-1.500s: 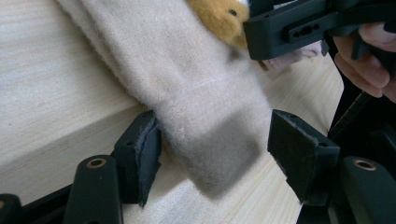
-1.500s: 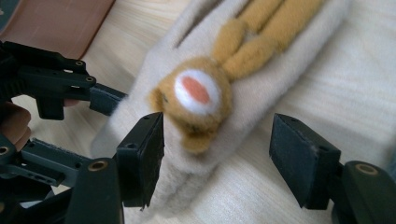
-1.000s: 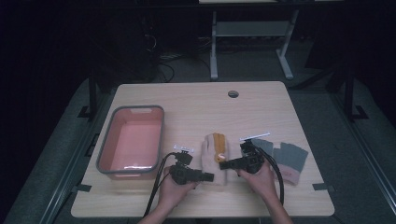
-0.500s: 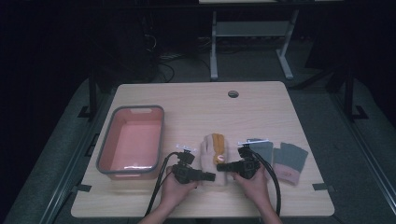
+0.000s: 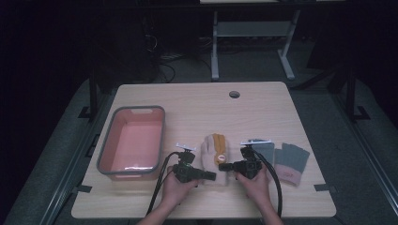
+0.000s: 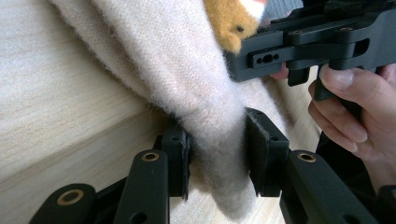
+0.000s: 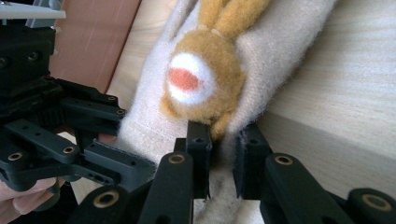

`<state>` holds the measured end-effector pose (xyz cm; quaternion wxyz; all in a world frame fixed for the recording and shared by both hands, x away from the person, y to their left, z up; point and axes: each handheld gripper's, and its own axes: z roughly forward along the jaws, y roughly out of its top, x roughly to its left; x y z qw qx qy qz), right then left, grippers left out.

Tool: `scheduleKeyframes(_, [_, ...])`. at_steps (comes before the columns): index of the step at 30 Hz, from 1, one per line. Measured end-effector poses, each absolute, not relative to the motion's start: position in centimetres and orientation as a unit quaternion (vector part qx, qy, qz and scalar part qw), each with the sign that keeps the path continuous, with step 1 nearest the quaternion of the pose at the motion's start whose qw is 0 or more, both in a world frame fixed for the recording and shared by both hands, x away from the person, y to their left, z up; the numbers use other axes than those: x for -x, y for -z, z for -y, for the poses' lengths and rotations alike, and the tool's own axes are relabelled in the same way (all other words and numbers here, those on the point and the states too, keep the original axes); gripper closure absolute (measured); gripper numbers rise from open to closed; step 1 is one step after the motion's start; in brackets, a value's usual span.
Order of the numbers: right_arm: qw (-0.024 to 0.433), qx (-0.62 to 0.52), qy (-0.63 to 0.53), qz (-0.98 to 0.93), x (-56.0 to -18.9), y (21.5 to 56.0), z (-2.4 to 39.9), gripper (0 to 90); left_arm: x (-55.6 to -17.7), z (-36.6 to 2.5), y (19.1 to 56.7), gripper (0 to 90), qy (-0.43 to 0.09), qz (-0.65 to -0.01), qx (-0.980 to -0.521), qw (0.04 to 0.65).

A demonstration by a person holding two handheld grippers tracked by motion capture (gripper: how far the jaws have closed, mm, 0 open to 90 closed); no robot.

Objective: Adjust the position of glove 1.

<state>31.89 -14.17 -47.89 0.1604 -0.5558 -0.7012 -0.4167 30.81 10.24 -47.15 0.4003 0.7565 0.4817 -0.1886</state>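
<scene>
Bare table is lying open beyond the cream glove; a pink tub is blocking its left, grey gloves are crowding its right.

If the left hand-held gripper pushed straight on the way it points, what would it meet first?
The fluffy cream mitten its jaws already pinch; beyond that, probably the right hand-held gripper facing it, though depth is hard to judge.

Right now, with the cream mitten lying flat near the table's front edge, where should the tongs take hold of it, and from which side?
At the cuff end of the cream mitten, one side edge each, coming in level from left and right. It lies flat with its fingertips pointing away, so only the soft edges bunch up enough to pinch. The left tongs and right tongs, jaws just closing, already pinch those edges.
</scene>
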Motion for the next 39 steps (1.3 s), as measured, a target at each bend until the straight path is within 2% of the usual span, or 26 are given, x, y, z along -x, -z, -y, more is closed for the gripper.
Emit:
scheduleKeyframes(14, [0.166,0.551,0.434,0.693,-31.9,47.0,14.8,81.2,-30.9,-10.2,46.1,66.6,0.185,-0.469,-0.758,0.413])
scheduleKeyframes(39, [0.172,0.529,0.465,0.688,-32.1,43.1,14.6,81.6,-31.6,-11.5,42.2,66.7,0.18,-0.433,-0.767,0.438])
